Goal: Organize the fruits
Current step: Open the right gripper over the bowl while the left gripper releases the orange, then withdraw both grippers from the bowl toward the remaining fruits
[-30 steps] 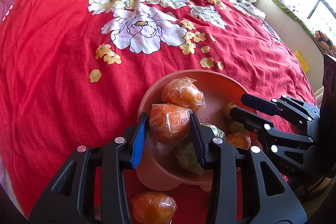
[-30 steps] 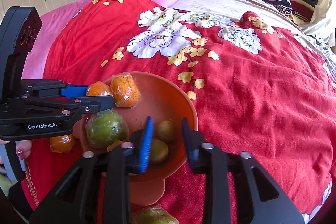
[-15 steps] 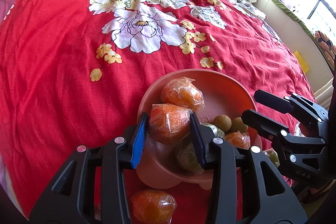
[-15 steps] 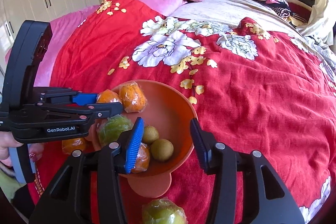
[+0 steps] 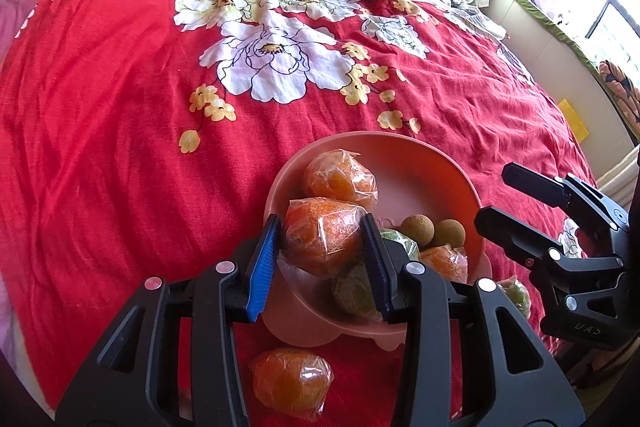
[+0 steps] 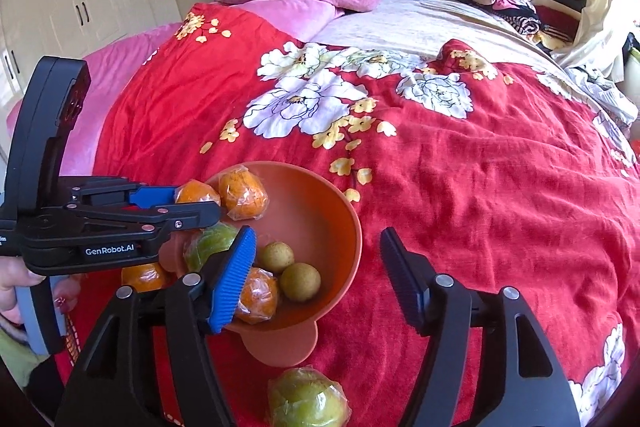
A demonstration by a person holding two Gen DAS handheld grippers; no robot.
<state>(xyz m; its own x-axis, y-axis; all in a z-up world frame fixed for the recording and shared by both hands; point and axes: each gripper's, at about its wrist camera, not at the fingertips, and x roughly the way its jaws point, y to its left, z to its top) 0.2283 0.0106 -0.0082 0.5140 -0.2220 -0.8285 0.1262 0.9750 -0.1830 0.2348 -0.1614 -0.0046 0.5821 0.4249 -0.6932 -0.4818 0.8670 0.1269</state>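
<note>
My left gripper (image 5: pixel 322 247) pinches a wrapped orange (image 5: pixel 324 235) over the bowl (image 5: pixel 420 163); right gripper (image 6: pixel 316 267) hangs spread wide. Slick wrap could slip, so the orange might bounce onto the bed (image 5: pixel 120 107).

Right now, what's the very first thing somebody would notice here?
Probably the bright red blanket with big white flowers covering the bed. Next, the orange bowl on it near the bottom, full of wrapped oranges and green fruit. Right over the bowl, the left claw is squeezing a wrapped orange, while the right claw hangs open beside it.
</note>
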